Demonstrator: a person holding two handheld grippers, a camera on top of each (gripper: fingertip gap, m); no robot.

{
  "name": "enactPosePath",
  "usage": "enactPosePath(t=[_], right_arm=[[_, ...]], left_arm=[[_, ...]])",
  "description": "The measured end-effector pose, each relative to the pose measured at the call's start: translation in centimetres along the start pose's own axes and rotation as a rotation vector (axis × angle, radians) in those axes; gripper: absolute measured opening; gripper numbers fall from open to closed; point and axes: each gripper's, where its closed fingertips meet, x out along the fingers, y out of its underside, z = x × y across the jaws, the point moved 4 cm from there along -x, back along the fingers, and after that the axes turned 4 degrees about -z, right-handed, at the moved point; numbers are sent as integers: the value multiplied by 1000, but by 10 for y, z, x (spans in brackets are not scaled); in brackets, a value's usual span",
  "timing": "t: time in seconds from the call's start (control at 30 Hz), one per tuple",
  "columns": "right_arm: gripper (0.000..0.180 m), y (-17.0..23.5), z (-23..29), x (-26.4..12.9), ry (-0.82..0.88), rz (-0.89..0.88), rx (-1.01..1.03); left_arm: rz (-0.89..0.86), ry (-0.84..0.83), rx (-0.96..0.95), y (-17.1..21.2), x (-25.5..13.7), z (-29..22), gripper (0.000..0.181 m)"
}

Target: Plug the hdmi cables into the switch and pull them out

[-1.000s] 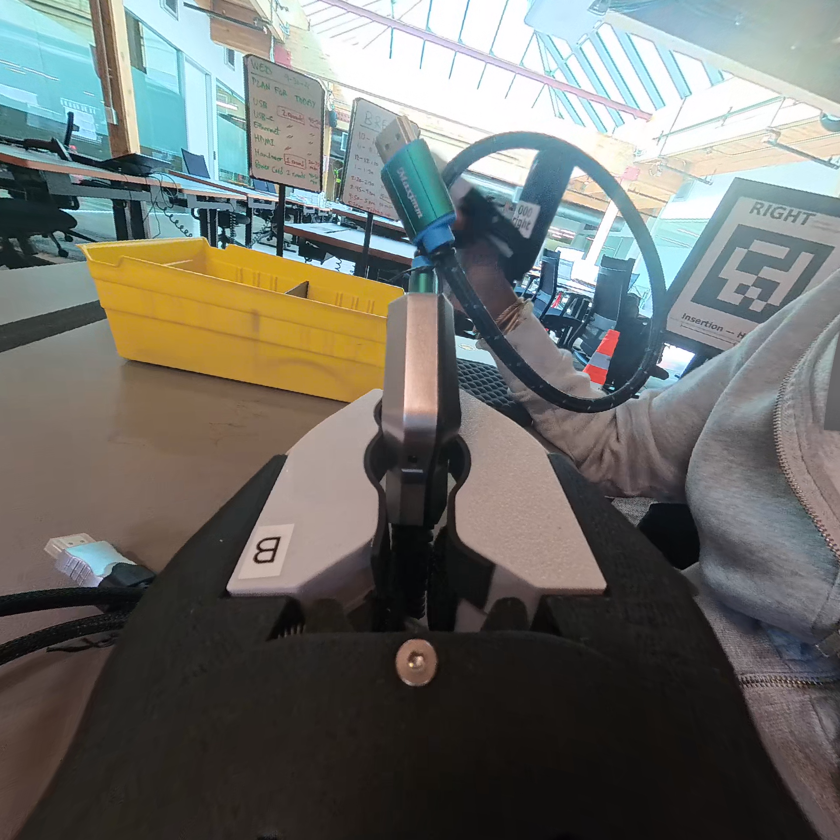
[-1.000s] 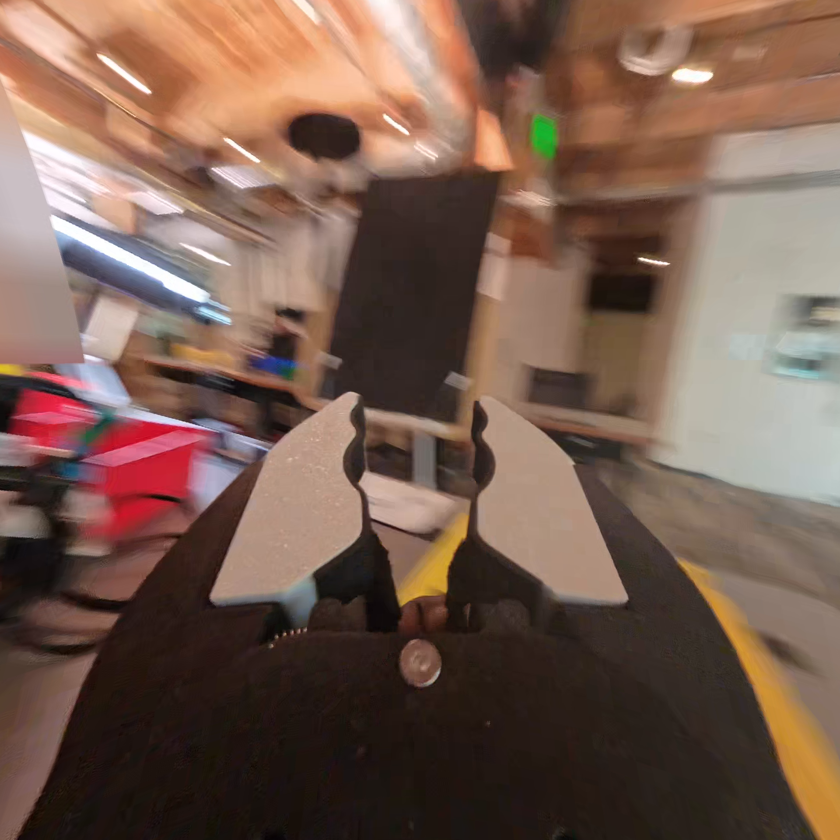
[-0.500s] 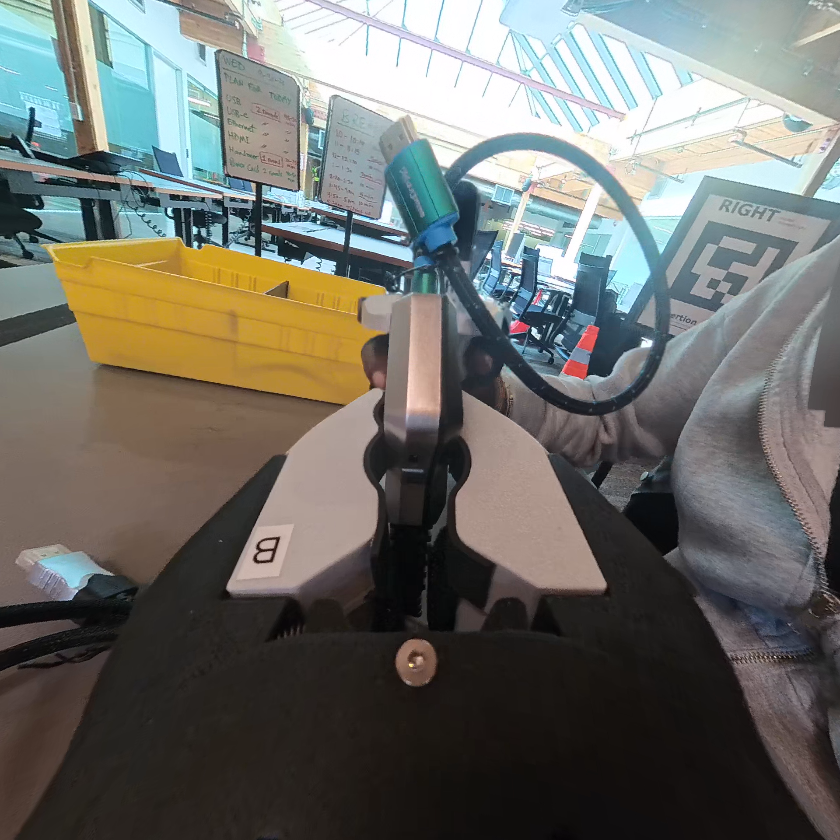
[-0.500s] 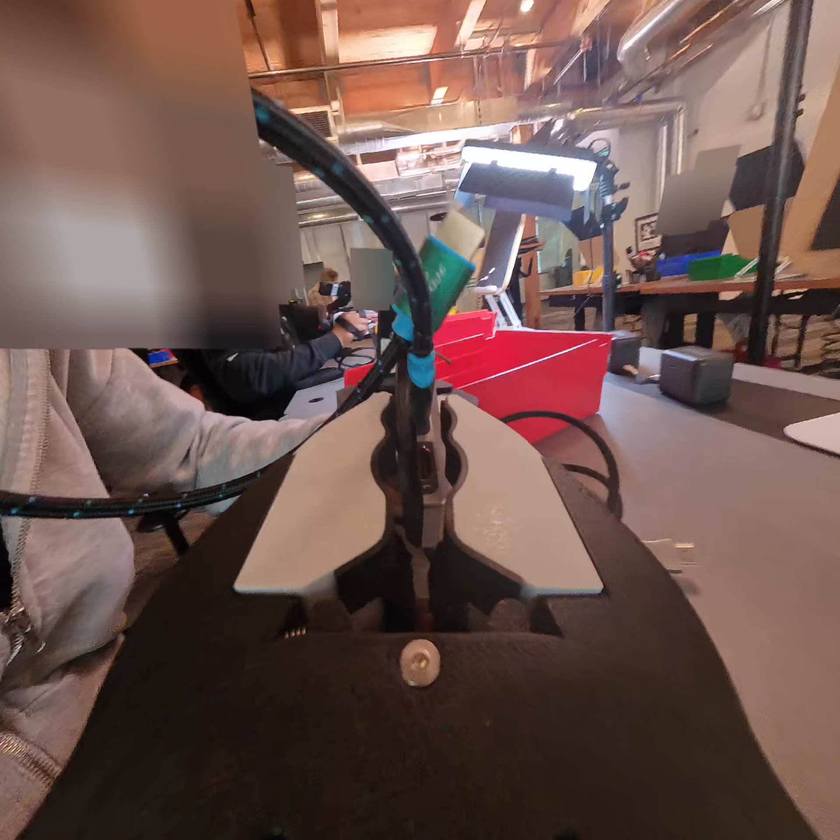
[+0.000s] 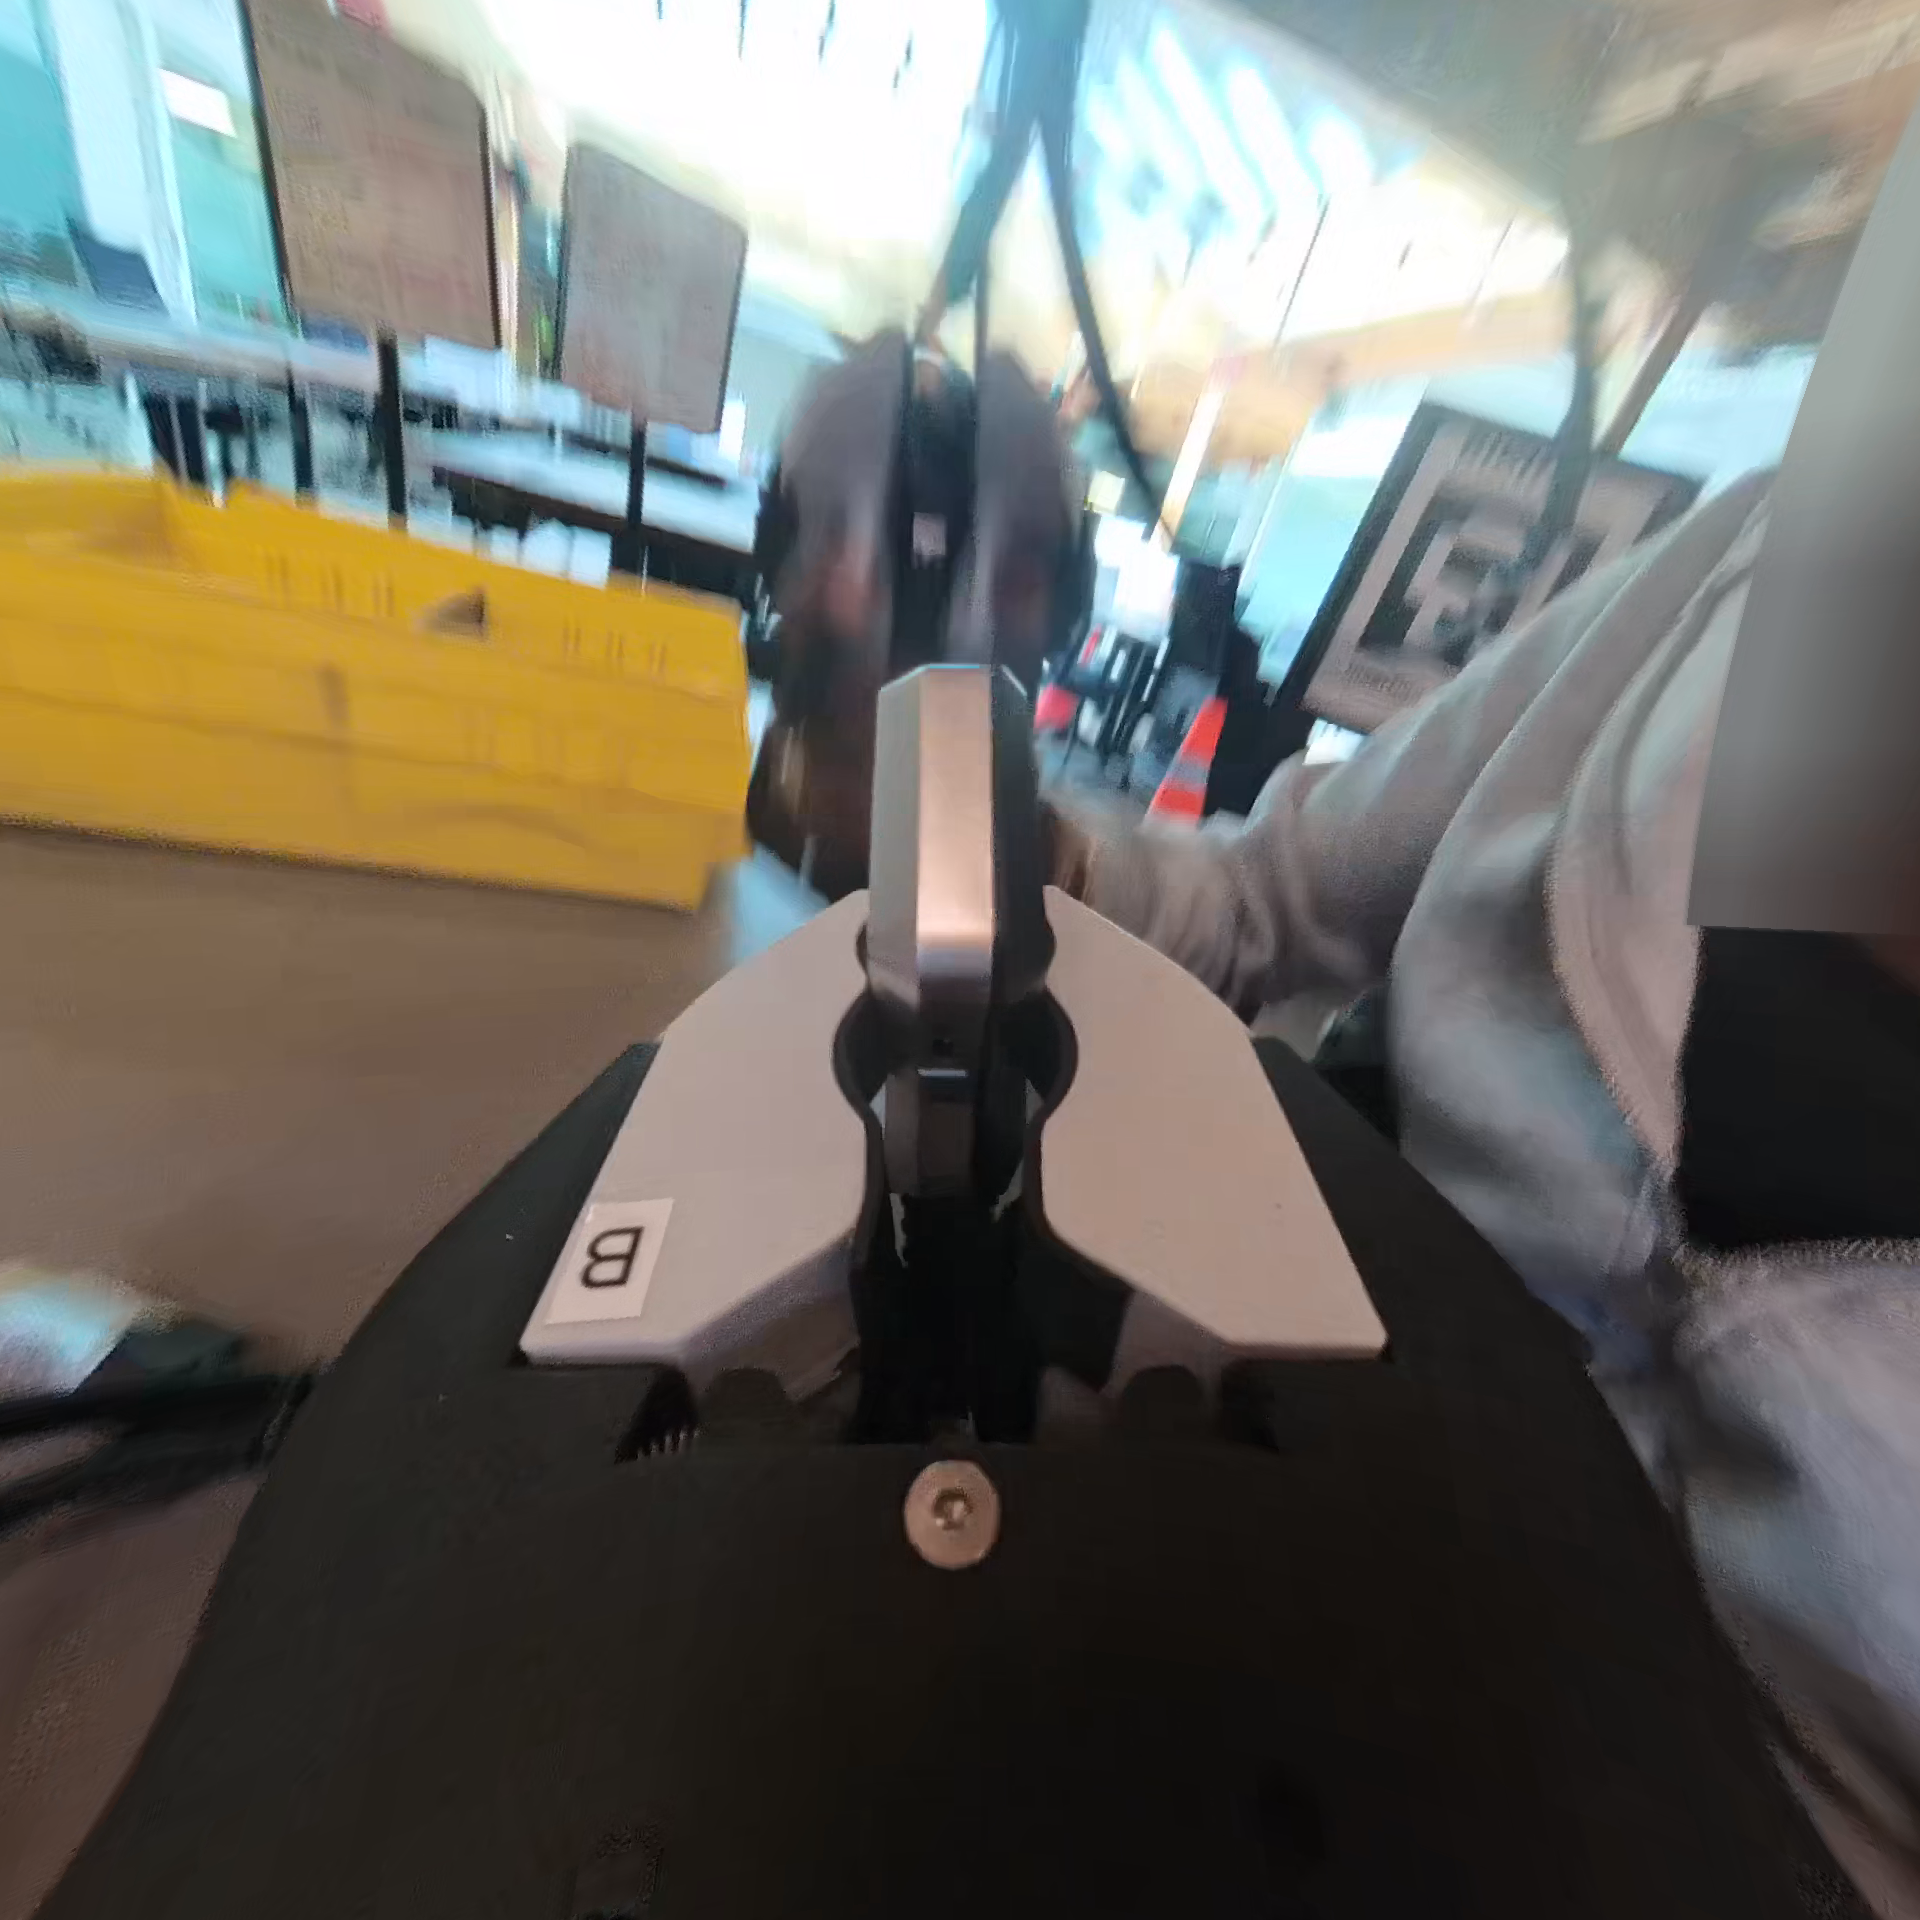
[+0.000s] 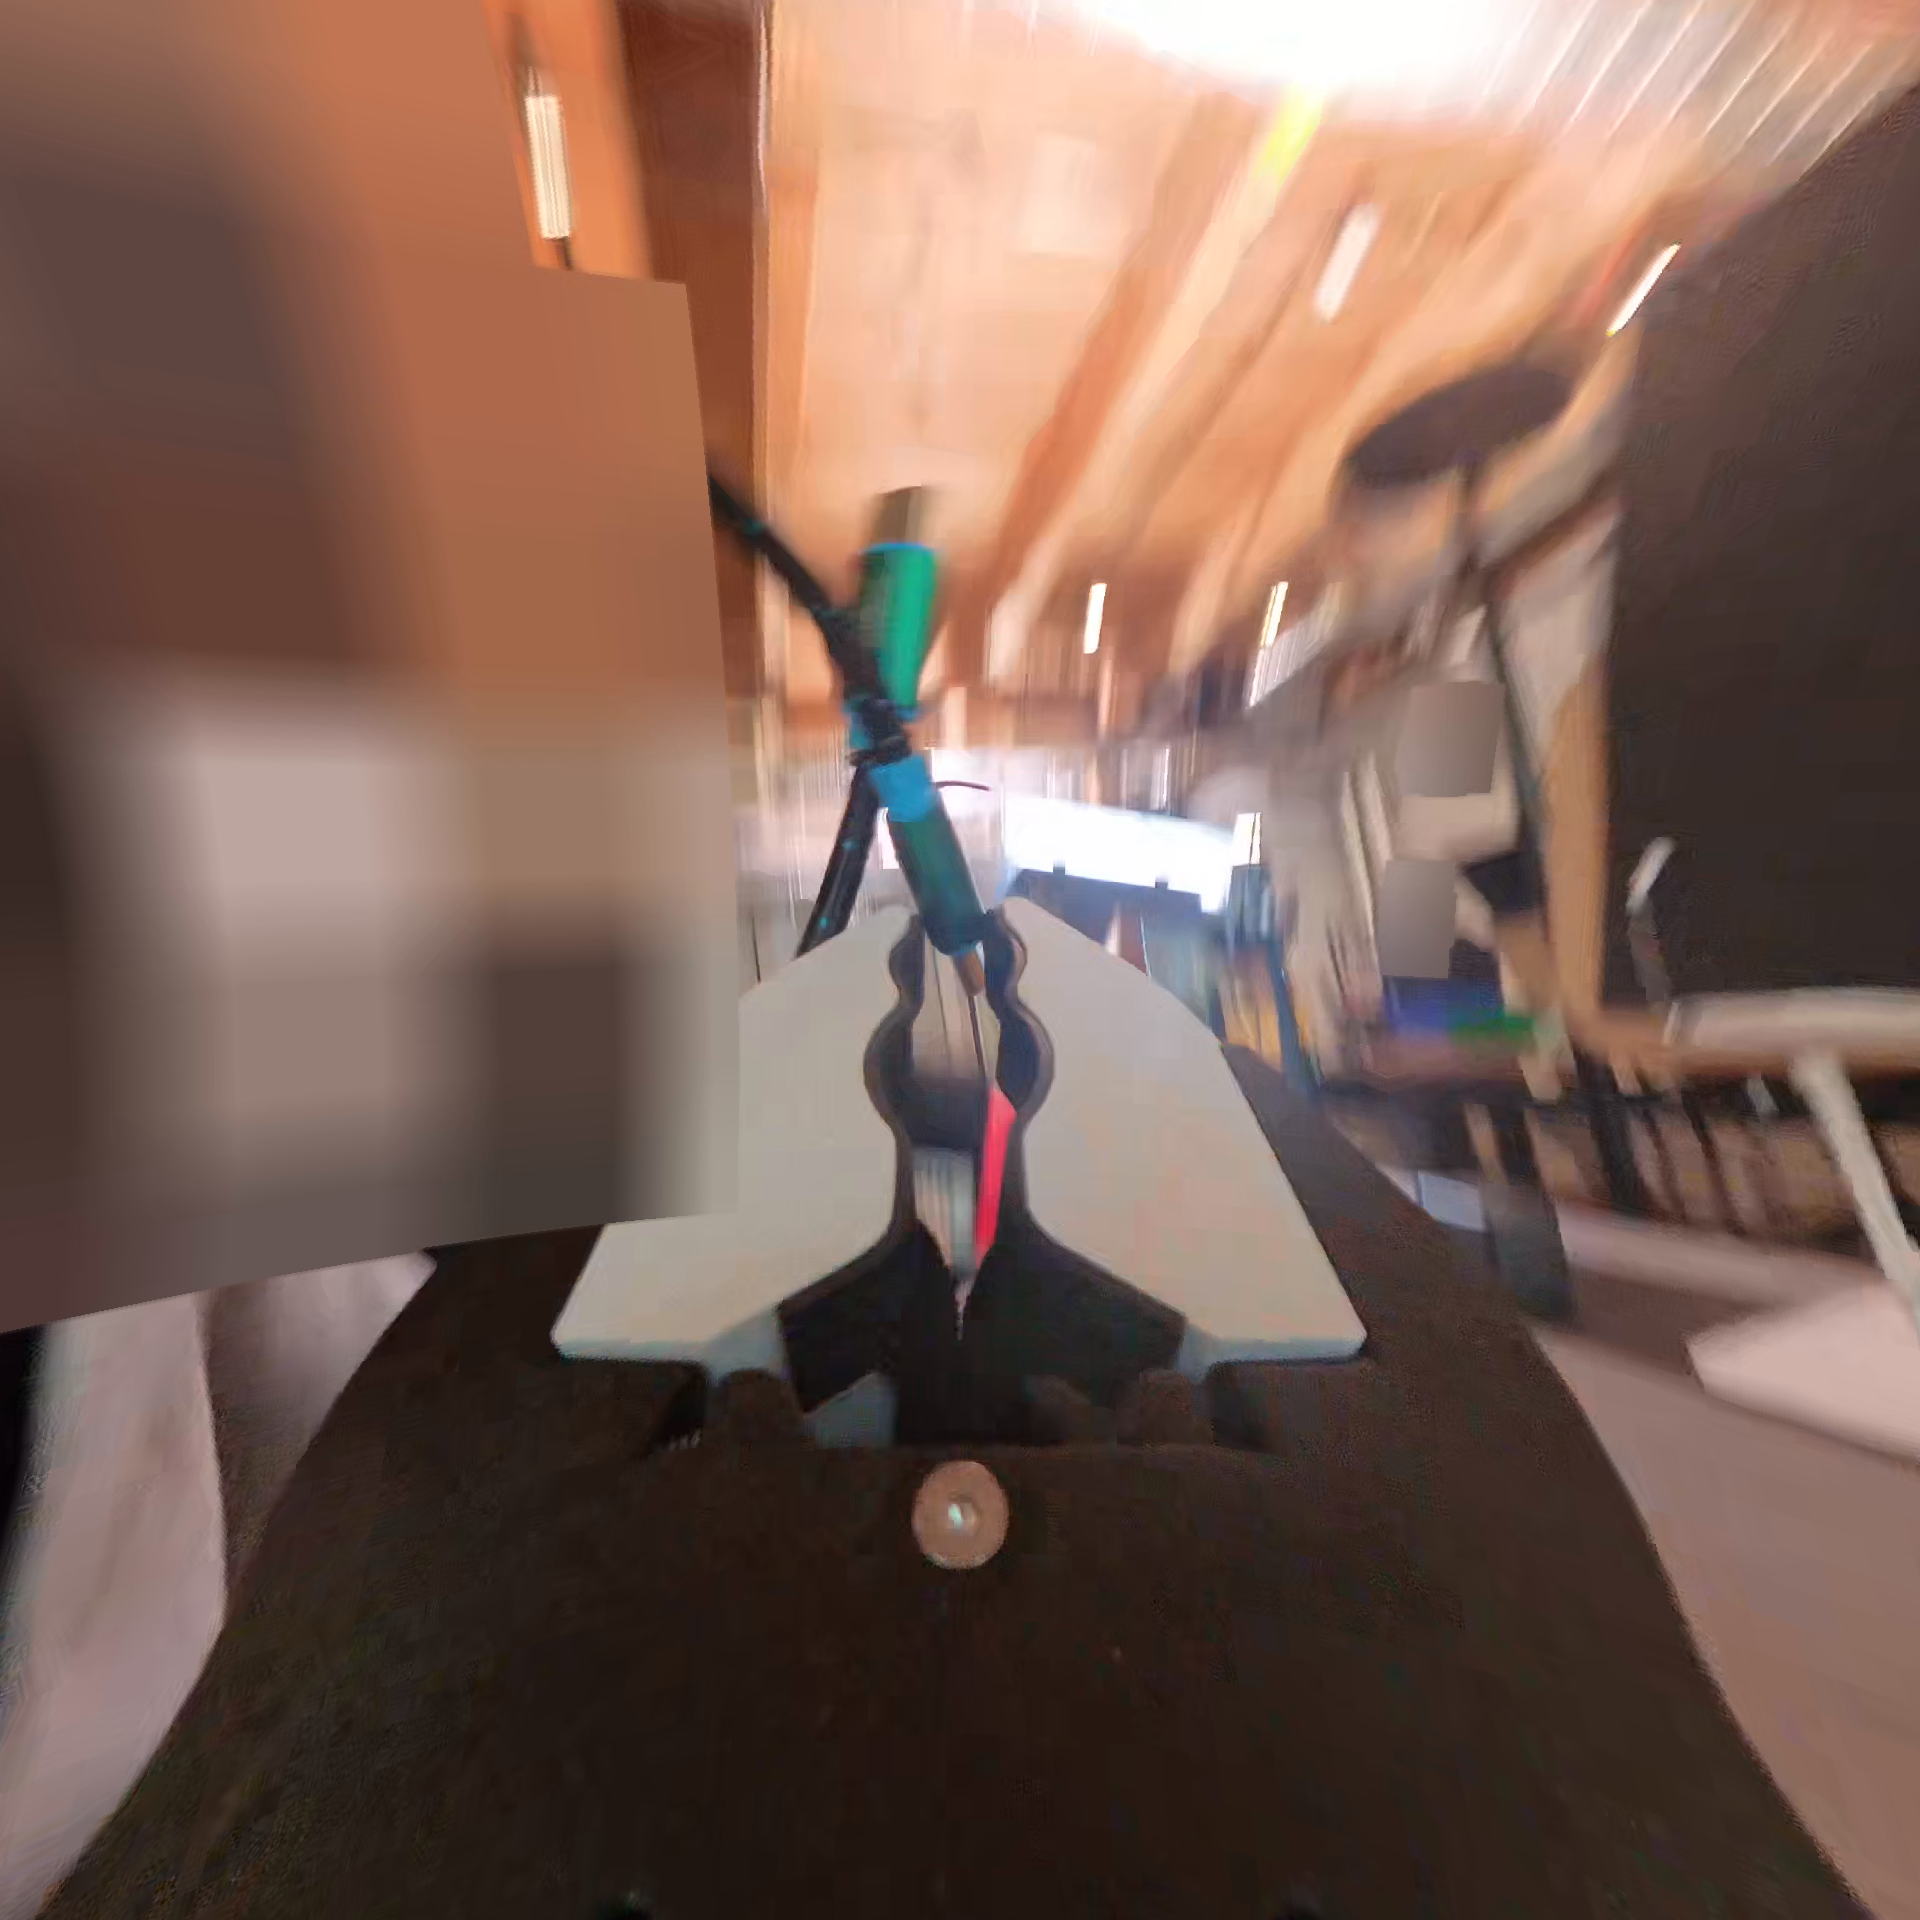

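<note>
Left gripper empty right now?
No: the left gripper is clamped on the grey HDMI switch, which stands upright between its fingers.

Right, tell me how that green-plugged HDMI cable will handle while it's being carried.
The HDMI cable is probably springy rather than limp: its black braid arcs up from the plug. The green plug looks rigid, tilted at the fingertips of the right hand-held gripper, so it may pivot. The other green plug hangs free and may swing.
</note>
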Motion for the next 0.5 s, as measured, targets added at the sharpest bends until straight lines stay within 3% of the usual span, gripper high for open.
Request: enactPosePath(t=[0.07,0.1,0.17,0.23,0.3,0.37,0.4,0.5], right_arm=[[10,-80,-13,-30,80,-308,13],[10,-105,-14,-44,150,-301,-120],[10,-132,-25,-69,407,-47,-446],[10,-153,-47,-113,814,267,-807],[11,-166,-62,-166,1212,590,-1011],[10,-162,-72,-212,1482,899,-979],[11,-155,-76,-226,1523,990,-893],[10,-136,-84,-230,1433,964,-643]], left_arm=[[-12,-29,-15,0,-3,6,21],[-51,-19,-36,-5,-3,6,21],[-49,-28,-36,-4,-2,7,21],[-48,-10,-28,-4,0,4,22],[-33,3,-15,-2,2,2,22],[-27,8,-11,-2,2,1,22],[-29,7,-12,-2,2,1,22],[-39,3,-23,-2,1,3,22]])
